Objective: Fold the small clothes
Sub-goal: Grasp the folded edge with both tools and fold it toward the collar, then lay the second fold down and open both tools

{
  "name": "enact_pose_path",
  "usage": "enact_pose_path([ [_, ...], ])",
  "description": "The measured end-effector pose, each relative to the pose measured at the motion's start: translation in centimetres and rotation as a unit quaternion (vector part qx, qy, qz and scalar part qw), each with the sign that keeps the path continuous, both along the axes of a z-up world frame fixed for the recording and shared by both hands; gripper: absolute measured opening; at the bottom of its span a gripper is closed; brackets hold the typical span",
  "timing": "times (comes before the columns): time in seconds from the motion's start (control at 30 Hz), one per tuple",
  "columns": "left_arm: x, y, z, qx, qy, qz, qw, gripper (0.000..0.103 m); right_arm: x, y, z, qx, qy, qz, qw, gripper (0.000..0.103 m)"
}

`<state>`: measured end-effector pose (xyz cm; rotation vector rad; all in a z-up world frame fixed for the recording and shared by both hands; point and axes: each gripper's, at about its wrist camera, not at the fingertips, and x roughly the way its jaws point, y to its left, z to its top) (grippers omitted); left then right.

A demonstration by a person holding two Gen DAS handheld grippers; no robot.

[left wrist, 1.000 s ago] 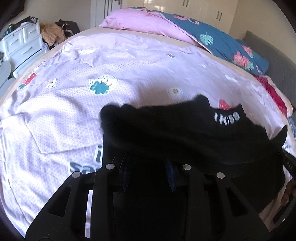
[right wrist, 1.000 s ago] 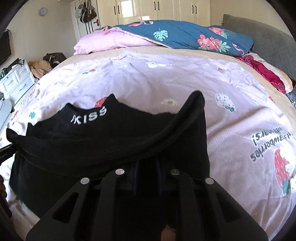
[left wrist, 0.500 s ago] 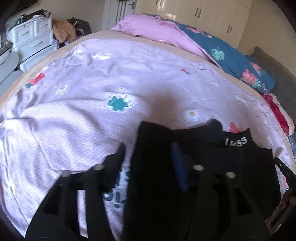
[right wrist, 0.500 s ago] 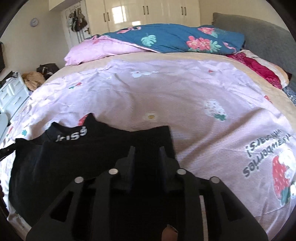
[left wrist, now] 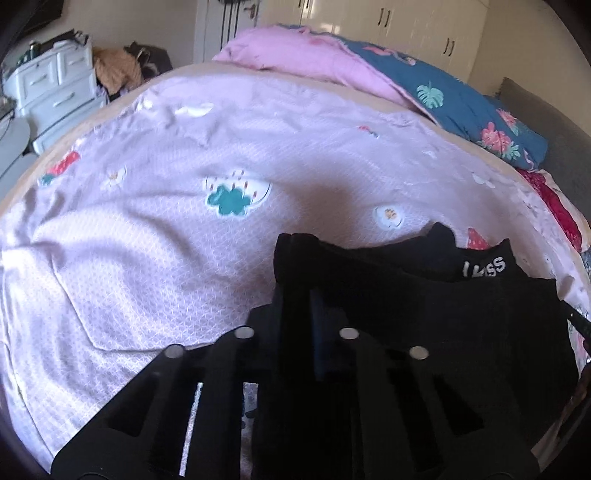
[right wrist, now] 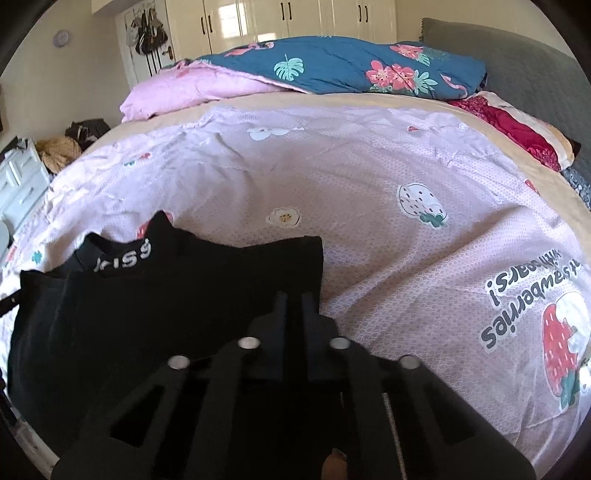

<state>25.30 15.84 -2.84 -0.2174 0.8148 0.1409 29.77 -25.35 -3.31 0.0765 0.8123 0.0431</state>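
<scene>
Since a second ago both claws have lowered the black garment, which now lies folded flat on the bed's pink printed sheet instead of hanging lifted. Left claw has its fingers drawn close together, pinching the garment's left edge. Right claw is nearly pressed together over the garment's right edge; whether it grips cloth I cannot tell. Farther off, a blue floral quilt lies bunched along the bed's far side, before white wardrobes.
</scene>
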Motion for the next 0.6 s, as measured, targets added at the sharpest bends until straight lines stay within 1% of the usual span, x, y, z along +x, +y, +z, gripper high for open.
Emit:
enact_pose_path([
  [0.07, -0.3, 0.1, 0.8, -0.002, -0.014, 0.003, 0.9999, 0.004, -0.4, -0.2, 0.7, 0.006, -0.012, -0.002, 1.000, 0.003],
  [0.17, -1.0, 0.8, 2.3, -0.018, -0.038, 0.007, 0.9991, 0.004, -1.1, -0.5, 1.8, 0.015, -0.035, -0.003, 0.999, 0.003],
  [0.23, -1.2, 1.0, 3.1, -0.030, -0.050, 0.007, 0.9983, 0.004, -1.4, -0.9, 2.9, 0.032, -0.051, -0.008, 0.998, 0.003],
  [0.3, -1.4, 1.0, 3.9, -0.030, -0.064, 0.007, 0.9975, 0.004, -1.7, -1.4, 3.8, 0.049, -0.069, -0.013, 0.996, 0.003],
  [0.37, -1.4, 1.1, 4.2, -0.029, -0.073, 0.009, 0.9969, 0.004, -1.8, -1.9, 4.5, 0.057, -0.084, -0.020, 0.995, 0.003],
  [0.43, -1.0, 1.1, 3.9, -0.025, -0.071, 0.012, 0.9971, 0.004, -1.5, -2.1, 4.6, 0.059, -0.088, -0.024, 0.994, 0.003],
  [0.5, -0.6, 1.1, 3.2, -0.018, -0.064, 0.016, 0.9977, 0.004, -1.0, -2.1, 4.1, 0.054, -0.080, -0.028, 0.995, 0.003],
  [0.6, -0.1, 0.7, 2.0, 0.005, -0.047, 0.018, 0.9987, 0.004, -0.5, -1.7, 3.0, 0.045, -0.064, -0.031, 0.996, 0.003],
])
